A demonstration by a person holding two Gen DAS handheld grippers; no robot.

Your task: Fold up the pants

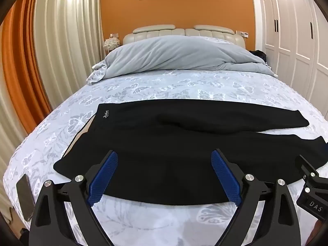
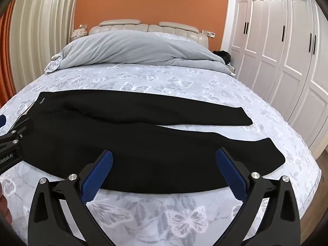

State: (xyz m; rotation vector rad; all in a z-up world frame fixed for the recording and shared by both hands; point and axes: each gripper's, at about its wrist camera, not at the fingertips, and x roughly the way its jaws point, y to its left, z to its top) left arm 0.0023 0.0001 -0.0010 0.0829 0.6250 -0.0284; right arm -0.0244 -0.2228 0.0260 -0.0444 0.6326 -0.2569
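Black pants (image 1: pixel 164 143) lie spread flat across the bed (image 1: pixel 164 82), waistband to the left with a small white logo (image 1: pixel 105 113), both legs running to the right. They also show in the right wrist view (image 2: pixel 143 139). My left gripper (image 1: pixel 164 156) is open, its blue pads (image 1: pixel 103 176) just above the near edge of the pants by the waist end. My right gripper (image 2: pixel 164 156) is open above the near leg, toward the cuff end (image 2: pixel 272 155). Neither holds any cloth. Each gripper's body shows at the edge of the other's view.
A grey duvet (image 1: pixel 174 55) is bunched at the head of the bed before the cream headboard (image 1: pixel 184 32). A dark phone (image 1: pixel 24 196) lies at the bed's left near edge. White wardrobes (image 2: pixel 276 51) stand at the right, curtains (image 1: pixel 61 41) at the left.
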